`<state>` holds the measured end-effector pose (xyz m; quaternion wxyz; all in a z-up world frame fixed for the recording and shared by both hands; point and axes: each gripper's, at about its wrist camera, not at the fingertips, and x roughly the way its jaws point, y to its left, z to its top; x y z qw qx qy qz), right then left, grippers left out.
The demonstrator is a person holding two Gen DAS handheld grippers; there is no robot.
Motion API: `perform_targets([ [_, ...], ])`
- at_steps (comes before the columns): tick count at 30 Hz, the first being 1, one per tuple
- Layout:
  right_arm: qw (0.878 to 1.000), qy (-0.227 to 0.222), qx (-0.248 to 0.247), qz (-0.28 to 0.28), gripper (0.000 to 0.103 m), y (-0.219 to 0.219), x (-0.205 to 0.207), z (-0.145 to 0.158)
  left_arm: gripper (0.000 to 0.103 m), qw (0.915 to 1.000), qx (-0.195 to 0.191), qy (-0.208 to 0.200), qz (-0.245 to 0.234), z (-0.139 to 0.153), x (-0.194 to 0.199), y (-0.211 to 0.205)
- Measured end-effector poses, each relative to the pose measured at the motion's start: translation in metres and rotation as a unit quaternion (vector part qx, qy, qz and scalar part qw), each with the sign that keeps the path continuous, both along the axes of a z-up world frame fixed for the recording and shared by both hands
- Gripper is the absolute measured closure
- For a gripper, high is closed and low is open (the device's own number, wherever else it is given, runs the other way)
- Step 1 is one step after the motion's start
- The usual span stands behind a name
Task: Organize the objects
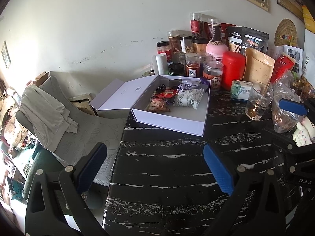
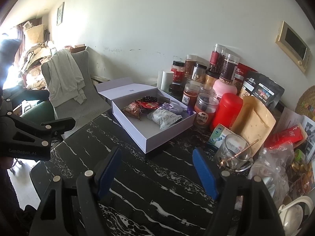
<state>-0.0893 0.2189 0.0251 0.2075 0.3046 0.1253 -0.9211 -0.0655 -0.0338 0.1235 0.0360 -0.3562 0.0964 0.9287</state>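
Note:
An open white box (image 1: pixel 173 124) (image 2: pixel 149 137) with its lid folded back lies on the black marbled table (image 1: pixel 161 177) (image 2: pixel 153 192). Inside it are a white patterned packet (image 1: pixel 188 98) (image 2: pixel 164 118), a brown snack packet (image 1: pixel 157 105) (image 2: pixel 132 111), a red packet (image 1: pixel 167 93) and dark beads (image 2: pixel 149 99). My left gripper (image 1: pixel 155 167) hangs open over the table's near left edge, nothing between its blue pads. My right gripper (image 2: pixel 157 171) is open too, short of the box, and also shows in the left wrist view at the right edge (image 1: pixel 293 108).
Several jars and tins (image 1: pixel 196 59) (image 2: pixel 206 82) crowd the wall behind the box, with a red canister (image 1: pixel 233 69) (image 2: pixel 228 110), a tan pouch (image 1: pixel 258 68) (image 2: pixel 254 122), a glass with a spoon (image 1: pixel 258 102) (image 2: pixel 234 153) and plastic bags (image 2: pixel 275 167). A grey chair with cloth (image 1: pixel 51 114) (image 2: pixel 65 78) stands left of the table.

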Motion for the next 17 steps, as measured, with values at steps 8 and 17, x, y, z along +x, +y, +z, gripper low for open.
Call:
perform_targets([
  [8, 1.000, -0.009, 0.004, 0.006, 0.028, -0.006, 0.001, -0.007, 0.004, 0.9999, 0.000, -0.012, -0.001, -0.007, -0.004, 0.000],
  [17, 1.000, -0.022, 0.006, 0.006, 0.028, -0.007, 0.000, -0.016, 0.004, 0.9998, 0.003, -0.018, -0.012, -0.013, -0.007, 0.003],
])
